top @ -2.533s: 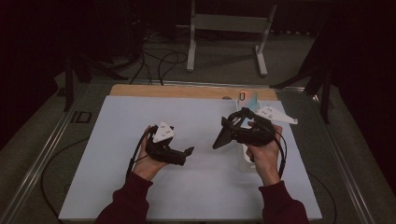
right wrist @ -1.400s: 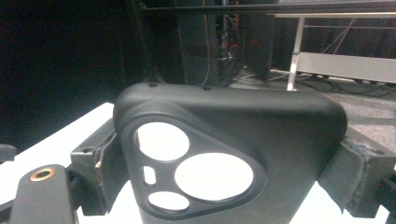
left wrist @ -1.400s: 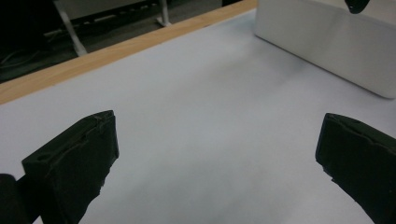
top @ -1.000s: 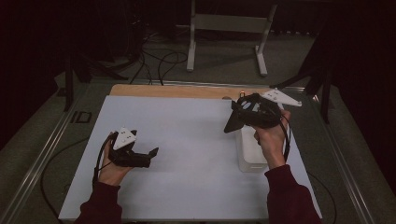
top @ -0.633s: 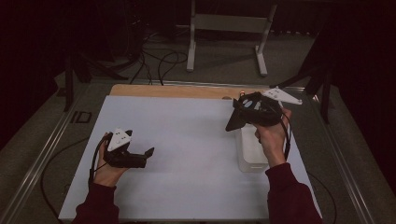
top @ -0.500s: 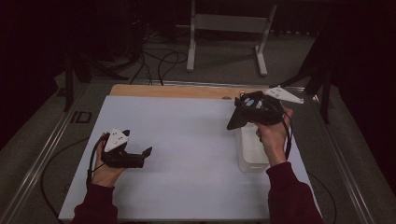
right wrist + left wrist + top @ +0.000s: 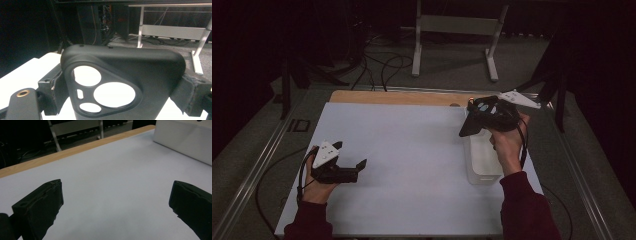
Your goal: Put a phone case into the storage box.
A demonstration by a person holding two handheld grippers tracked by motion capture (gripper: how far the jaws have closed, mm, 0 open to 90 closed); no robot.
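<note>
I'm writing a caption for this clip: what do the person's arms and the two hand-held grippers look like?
Both forearms wear dark red long sleeves. Each hand-held gripper is a black body with two blocky black jaws. The left hand-held gripper carries a pale grey three-cornered plate on top, and a black cable loops from it. The right hand-held gripper has the same kind of plate and a black cable.

White table mat (image 7: 412, 145), metal stand (image 7: 457, 25).
</note>
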